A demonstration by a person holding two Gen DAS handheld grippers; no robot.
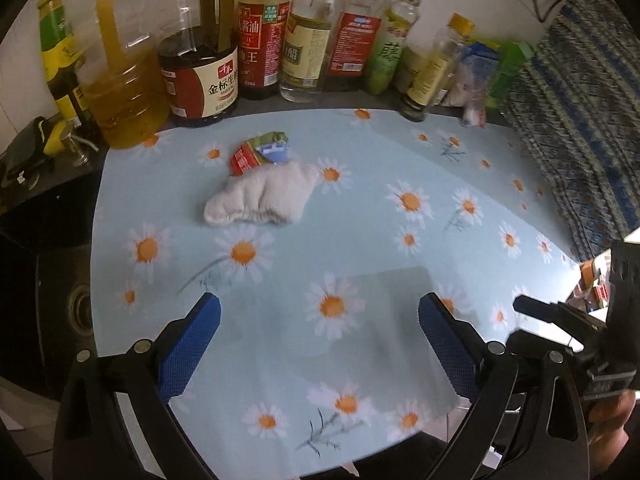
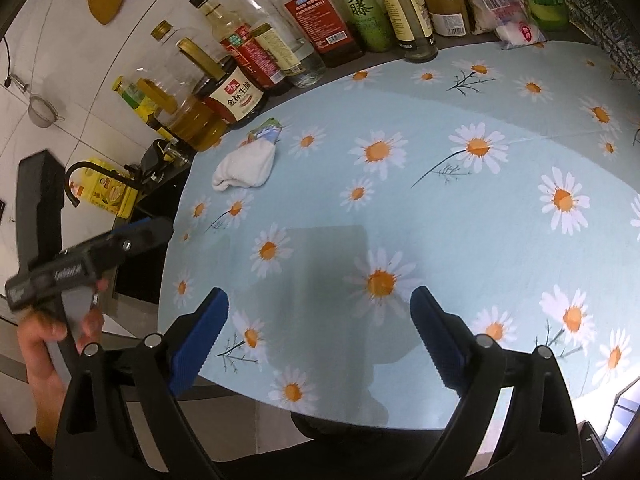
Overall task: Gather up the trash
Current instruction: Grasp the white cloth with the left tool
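- The task looks to be at its start: the trash is not yet picked up, and no bin or bag for it shows in either view.
- The trash I can see is a crumpled wrapper (image 1: 260, 152), red, green and blue, and a white cloth-like wad (image 1: 260, 196) that looks like a sock or glove. I cannot tell for sure whether the wad is trash too.
- Both lie on the far left part of the tablecloth (image 1: 400, 240), which is light blue with daisies. The wrapper touches the far edge of the wad, and both are near the row of sauce and oil bottles (image 1: 264, 28) at the back.
- The rest of the cloth shows no other loose piece, so I judge these are all that is left to collect.
- The left gripper (image 1: 320, 344) hovers over the near edge of the table with its blue fingers spread wide. It holds nothing and touches nothing, and it is well apart from the wrapper.
- The right gripper (image 2: 320, 340) is also spread wide and empty, above the near edge of the table, even further from the wad.
- In my judgement the left gripper is better placed to reach the wrapper first.
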